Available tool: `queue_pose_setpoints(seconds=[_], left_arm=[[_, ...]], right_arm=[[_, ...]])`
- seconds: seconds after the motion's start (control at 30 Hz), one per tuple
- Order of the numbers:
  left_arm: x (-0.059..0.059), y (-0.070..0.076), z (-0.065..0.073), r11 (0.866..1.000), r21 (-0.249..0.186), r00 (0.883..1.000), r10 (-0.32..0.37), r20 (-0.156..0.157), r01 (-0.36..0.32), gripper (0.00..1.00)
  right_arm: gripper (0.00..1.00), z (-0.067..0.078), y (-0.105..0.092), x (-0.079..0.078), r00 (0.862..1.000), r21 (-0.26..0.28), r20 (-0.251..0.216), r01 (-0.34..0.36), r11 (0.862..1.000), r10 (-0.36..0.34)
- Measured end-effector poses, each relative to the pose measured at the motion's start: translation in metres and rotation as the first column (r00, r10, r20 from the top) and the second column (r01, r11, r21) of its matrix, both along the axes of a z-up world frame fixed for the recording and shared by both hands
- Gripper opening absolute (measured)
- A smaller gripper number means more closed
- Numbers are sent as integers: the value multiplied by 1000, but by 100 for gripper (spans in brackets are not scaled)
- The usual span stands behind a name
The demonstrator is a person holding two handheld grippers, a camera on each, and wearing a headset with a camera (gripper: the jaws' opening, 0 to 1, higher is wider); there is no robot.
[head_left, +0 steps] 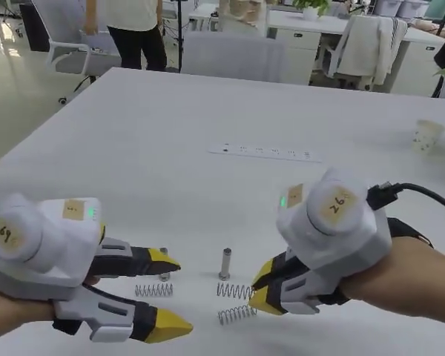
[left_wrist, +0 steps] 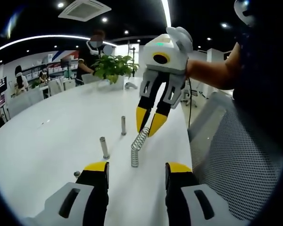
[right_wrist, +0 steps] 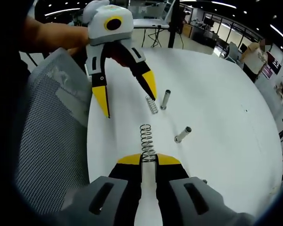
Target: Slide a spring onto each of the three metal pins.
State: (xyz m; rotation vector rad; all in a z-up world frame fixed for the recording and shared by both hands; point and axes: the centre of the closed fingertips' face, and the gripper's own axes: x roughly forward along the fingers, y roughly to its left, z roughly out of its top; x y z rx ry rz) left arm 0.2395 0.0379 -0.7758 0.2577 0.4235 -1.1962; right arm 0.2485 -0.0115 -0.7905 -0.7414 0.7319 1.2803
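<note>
Misalignment risk: right gripper (right_wrist: 149, 160) pinches the spring (right_wrist: 146, 138) by one end, so it may sag past a pin (right_wrist: 165, 99); left gripper (left_wrist: 137, 168) gapes empty.

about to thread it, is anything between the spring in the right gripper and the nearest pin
Nothing visible does. The spring sits in the jaws of the right gripper, with bare table between it and the nearest pin. The left gripper hovers farther off, by another pin.

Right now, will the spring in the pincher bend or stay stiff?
Probably bendy: the spring is thin, open wire coils and curves slightly from the right gripper. Likely very light for its length. Dropped on the table, it might roll, being round.
</note>
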Motion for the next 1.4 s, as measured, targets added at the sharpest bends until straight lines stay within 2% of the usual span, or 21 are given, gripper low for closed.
queue_pose_setpoints(seconds=[0.53,1.0,1.4], left_arm=[[-7,-17,0,996,13,996,-85,35,84,26],[-9,-22,-3,993,26,991,-120,56,119,12],[-9,-22,-7,988,63,986,-143,85,138,2]], right_arm=[[8,1,13,-11,997,-13,2,-73,997,73],[8,2,17,-17,994,-15,3,-109,994,109],[8,3,17,-20,992,-19,2,-123,992,123]])
